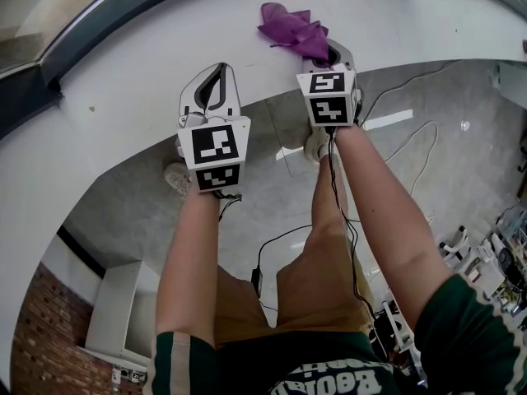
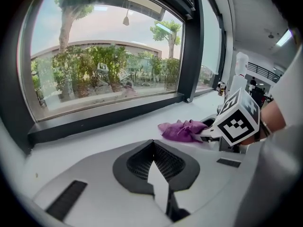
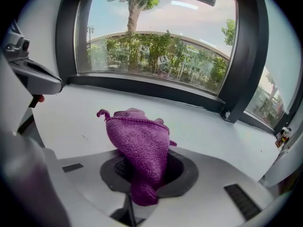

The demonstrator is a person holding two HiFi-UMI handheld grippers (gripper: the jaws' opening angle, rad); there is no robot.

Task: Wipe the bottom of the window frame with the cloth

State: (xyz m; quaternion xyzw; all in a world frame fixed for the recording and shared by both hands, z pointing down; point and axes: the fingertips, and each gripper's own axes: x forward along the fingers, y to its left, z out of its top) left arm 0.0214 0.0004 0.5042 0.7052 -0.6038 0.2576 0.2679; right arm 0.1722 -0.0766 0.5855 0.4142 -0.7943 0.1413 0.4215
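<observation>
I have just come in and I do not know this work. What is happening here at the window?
A person stands at a white window sill with a gripper in each hand. The right gripper is shut on a purple cloth, which reaches forward over the sill, short of the dark bottom of the window frame. The left gripper is shut and empty, beside the right one above the sill.

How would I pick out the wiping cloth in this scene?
Find the large dark-framed window; a broad white sill runs beneath it. On that sill, pinched in the right gripper, is a crumpled purple terry cloth, the only coloured, soft thing there.
</observation>
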